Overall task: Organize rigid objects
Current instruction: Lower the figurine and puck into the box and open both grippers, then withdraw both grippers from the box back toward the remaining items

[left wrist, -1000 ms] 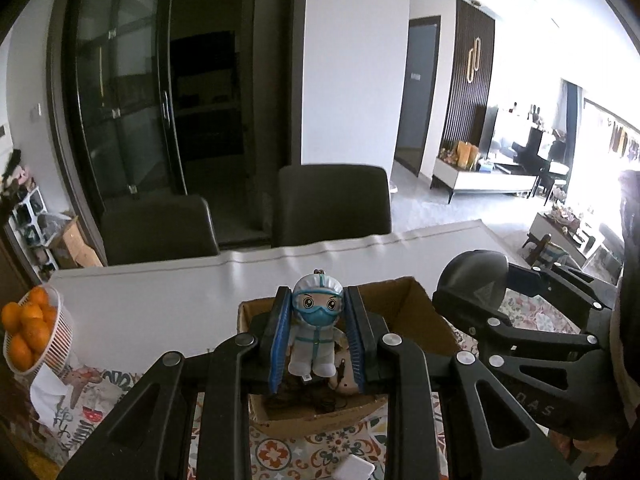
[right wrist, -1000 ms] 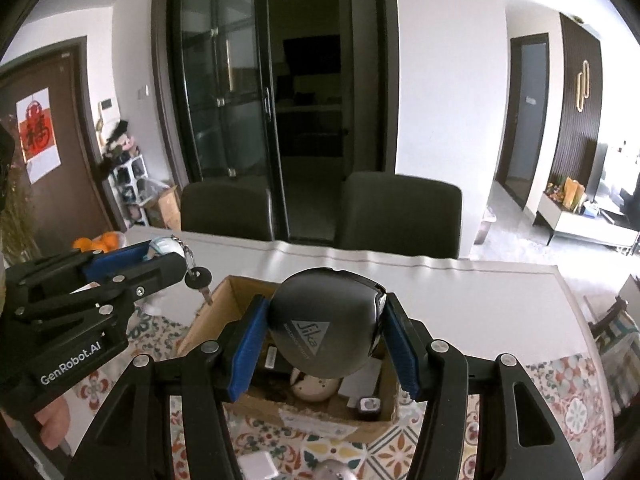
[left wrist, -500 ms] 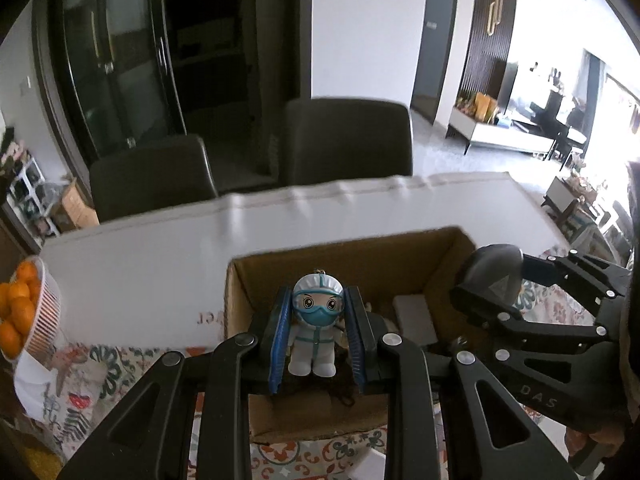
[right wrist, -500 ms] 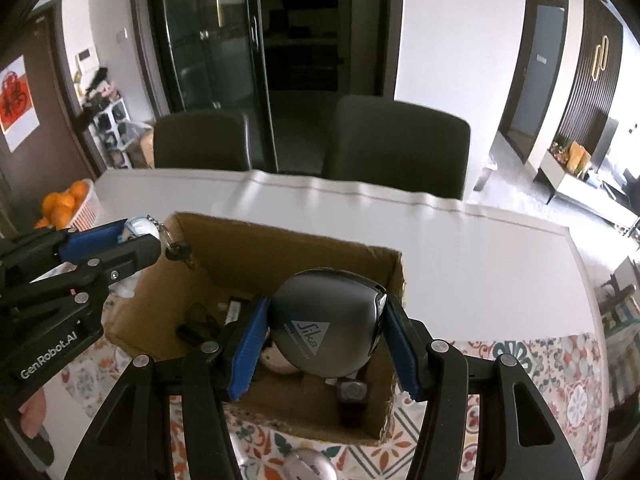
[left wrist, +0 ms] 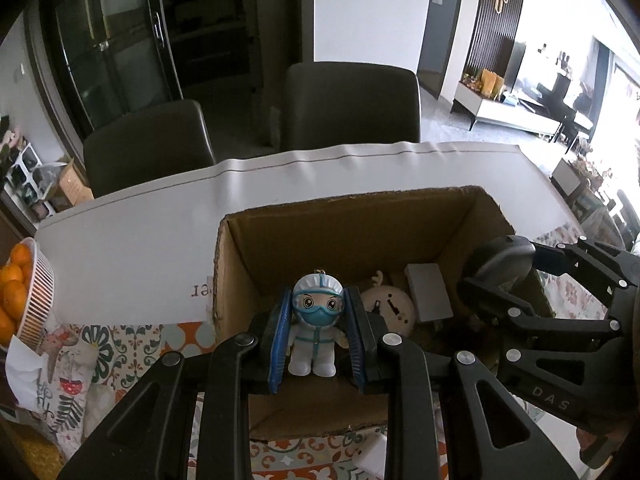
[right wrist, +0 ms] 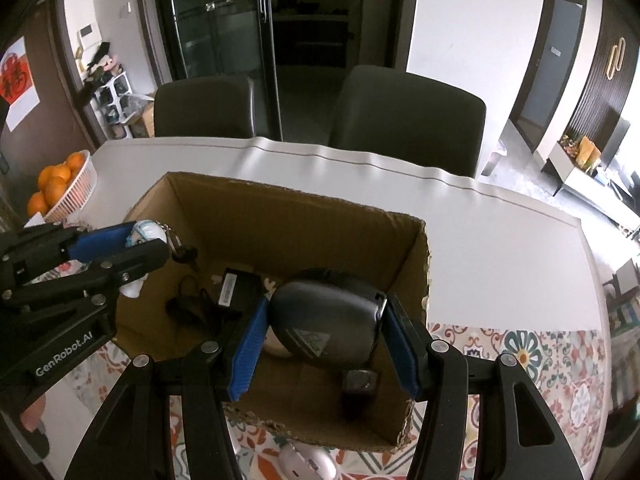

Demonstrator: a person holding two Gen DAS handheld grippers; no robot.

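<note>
Left gripper (left wrist: 318, 334): pinching figurine (left wrist: 316, 324), upright, hanging over the box (left wrist: 352, 216) near its left wall.
Right gripper (right wrist: 326, 338): clamping mouse (right wrist: 326, 320), long axis pointing away, hanging over the box's right half.
Box floor lying directly below both; neither nearer.

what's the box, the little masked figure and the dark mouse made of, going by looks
Box: plain brown corrugated cardboard, matte, with rough torn rims.
Masked figure: likely moulded plastic or vinyl, smooth with a slight sheen and painted face details; a small metal loop sits on its head.
Mouse: probably hard plastic, dark grey satin shell with a printed logo.
</note>
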